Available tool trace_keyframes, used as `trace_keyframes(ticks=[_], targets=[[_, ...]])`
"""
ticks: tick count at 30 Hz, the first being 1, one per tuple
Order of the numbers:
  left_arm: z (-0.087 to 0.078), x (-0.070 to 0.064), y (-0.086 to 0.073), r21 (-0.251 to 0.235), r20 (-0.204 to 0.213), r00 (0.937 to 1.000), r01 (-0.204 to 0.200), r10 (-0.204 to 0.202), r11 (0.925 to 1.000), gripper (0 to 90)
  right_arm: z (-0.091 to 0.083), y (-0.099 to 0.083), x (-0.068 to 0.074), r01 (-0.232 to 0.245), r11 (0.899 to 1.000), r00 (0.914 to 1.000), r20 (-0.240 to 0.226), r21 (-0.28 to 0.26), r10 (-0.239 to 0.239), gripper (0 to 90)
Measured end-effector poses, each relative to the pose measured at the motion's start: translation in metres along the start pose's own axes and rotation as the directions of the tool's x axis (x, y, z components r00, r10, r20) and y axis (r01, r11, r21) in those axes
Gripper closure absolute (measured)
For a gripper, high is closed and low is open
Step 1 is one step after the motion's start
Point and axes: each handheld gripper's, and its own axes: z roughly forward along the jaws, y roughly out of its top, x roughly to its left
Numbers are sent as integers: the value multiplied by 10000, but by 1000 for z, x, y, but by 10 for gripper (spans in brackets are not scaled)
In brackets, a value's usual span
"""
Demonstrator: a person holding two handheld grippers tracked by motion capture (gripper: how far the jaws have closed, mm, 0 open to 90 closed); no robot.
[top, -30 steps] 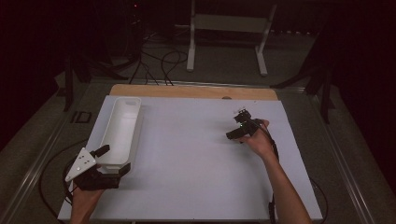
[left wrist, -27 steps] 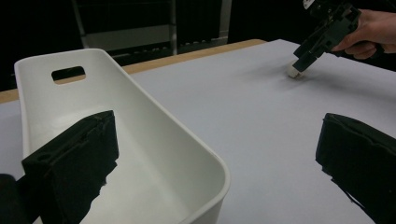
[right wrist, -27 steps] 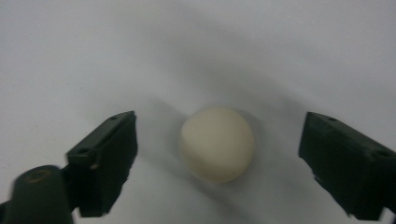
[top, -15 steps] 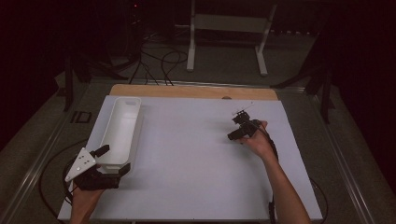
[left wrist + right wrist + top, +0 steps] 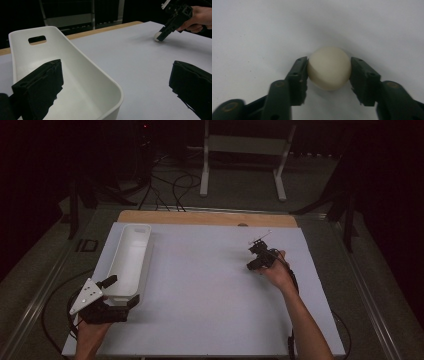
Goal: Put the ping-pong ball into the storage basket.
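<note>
Cream-white and round, a small ball is seen at the centre of the right gripper view, clamped between the two dark jaws of the right gripper, each jaw pressed against one side of it, with bare white table surface all around. In the high view the right gripper is placed right of centre on the table, tipped downward, and nothing is found standing close to it. In the left gripper view the same ball is glimpsed at the upper right, low against the tabletop under the far gripper. A long white bin with a handle slot in its end wall is laid along the left side of the high view, well apart from the ball. The left gripper is held at the lower left of that view with its jaws wide apart, straddling the bin's near corner: one jaw is seen inside the bin and the other outside over the table. A wooden strip is shown along the table's far edge, and cables and a metal stand are visible on the dark floor beyond.
</note>
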Motion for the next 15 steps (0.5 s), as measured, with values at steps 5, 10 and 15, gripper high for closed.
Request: trace_keyframes(ticks=[5, 10, 15], targets=[[0, 0, 0, -13, 1, 10000, 19, -19, 10000, 0, -2, 1, 2, 169, 9999, 9999, -27, -36, -169, 503], [0, 0, 0, -3, 8, 10000, 5, -5, 10000, 0, -7, 2, 5, 276, 9995, 9996, 29, -143, -276, 503], [0, 0, 0, 12, 11, 10000, -2, 2, 10000, 0, -12, 3, 8, 385, 9990, 9992, 65, -226, -383, 503]])
